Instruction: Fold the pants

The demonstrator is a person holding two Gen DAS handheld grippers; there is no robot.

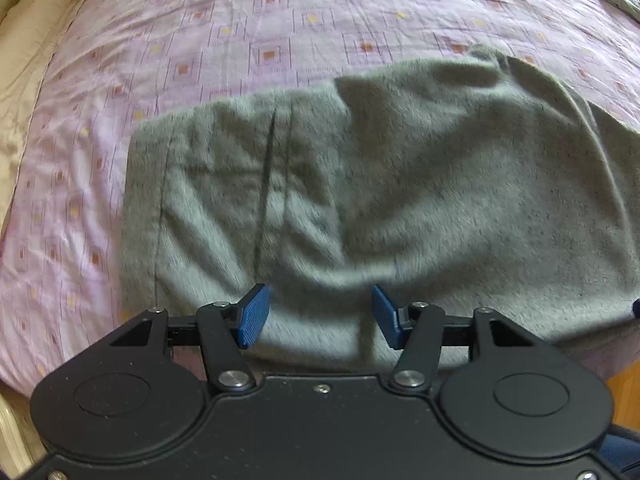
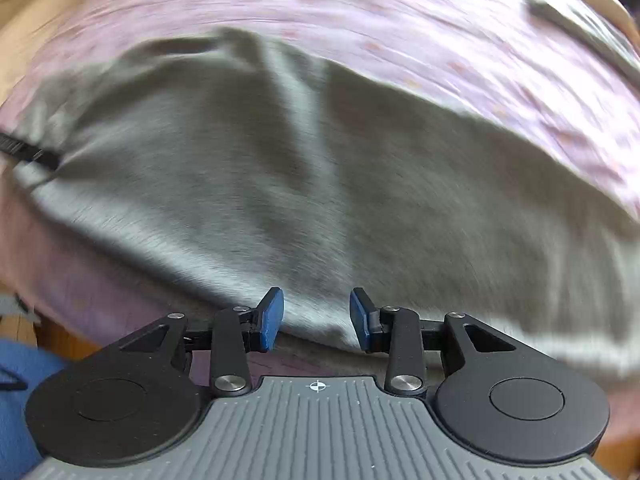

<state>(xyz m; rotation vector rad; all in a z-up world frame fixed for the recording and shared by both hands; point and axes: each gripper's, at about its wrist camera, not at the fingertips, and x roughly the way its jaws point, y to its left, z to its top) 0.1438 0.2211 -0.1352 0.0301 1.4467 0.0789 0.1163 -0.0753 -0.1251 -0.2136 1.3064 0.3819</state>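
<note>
While the grey pants [image 1: 360, 184] lie folded and rumpled on the bed's pink patterned sheet [image 1: 240, 20], filling the middle of both views, the left gripper [image 1: 320, 316] hangs above their near edge with its blue fingers [image 1: 254, 316] spread and nothing between them. Only the left view shows a tan quilt [image 1: 28, 60] along the left edge. Blurred, the right view shows the right gripper [image 2: 316, 318] with fingers [image 2: 272, 320] parted, gripping nothing, and blue cloth [image 2: 20, 400] at lower left.
</note>
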